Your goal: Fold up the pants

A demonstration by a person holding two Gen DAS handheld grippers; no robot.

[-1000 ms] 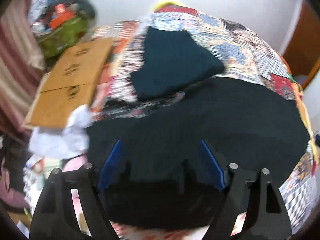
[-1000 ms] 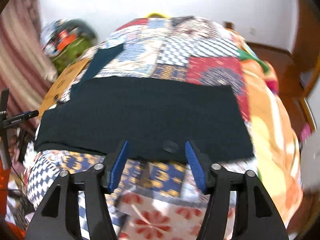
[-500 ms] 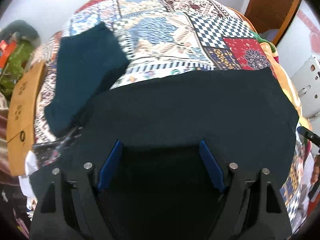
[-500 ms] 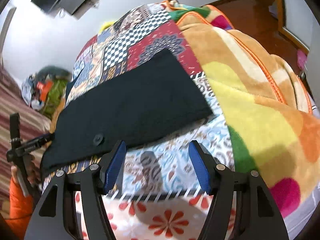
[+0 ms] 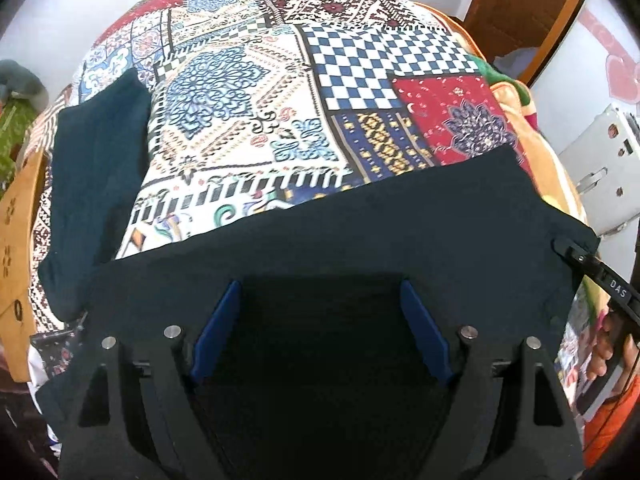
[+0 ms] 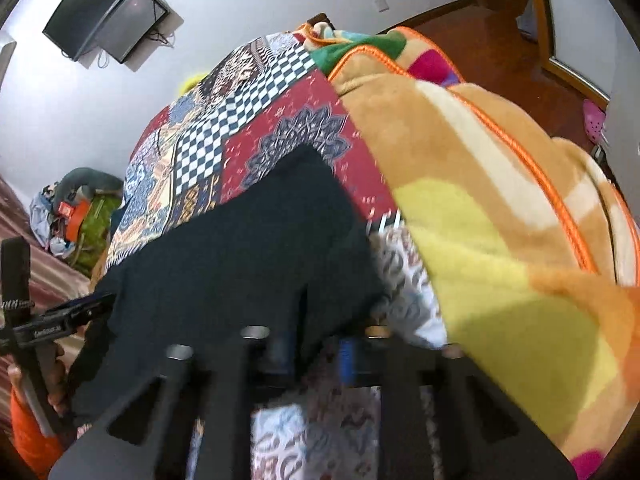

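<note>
Dark pants (image 5: 400,240) lie spread flat across a bed covered with a patchwork bedspread (image 5: 280,112), one long edge running along the near side where the person stands. A second dark folded garment (image 5: 96,168) rests on the bedspread's left side, and an orange and yellow blanket (image 6: 500,208) is heaped just beside the pants' right end.

The cloth looks soft, light and limp; judged from how it lies, it should drape and sag when lifted and will hold no shape of its own, so it is best taken by corners or along a hem, with both ends raised together to keep the fold even.

The left claw (image 5: 320,320) hangs above the near part of the pants with its blue pads (image 5: 216,328) wide apart; dark fabric fills the space beneath them, but whether either pad touches the cloth cannot be told. The right claw (image 6: 316,350) is at the pants' right end, its jaws closing, nearly together; the view there is blurred, yet a tongue of the dark fabric runs down between the fingers and appears pinched at the edge. A hand (image 5: 604,344) on that tool's grip shows at the right rim of the left view.
</note>
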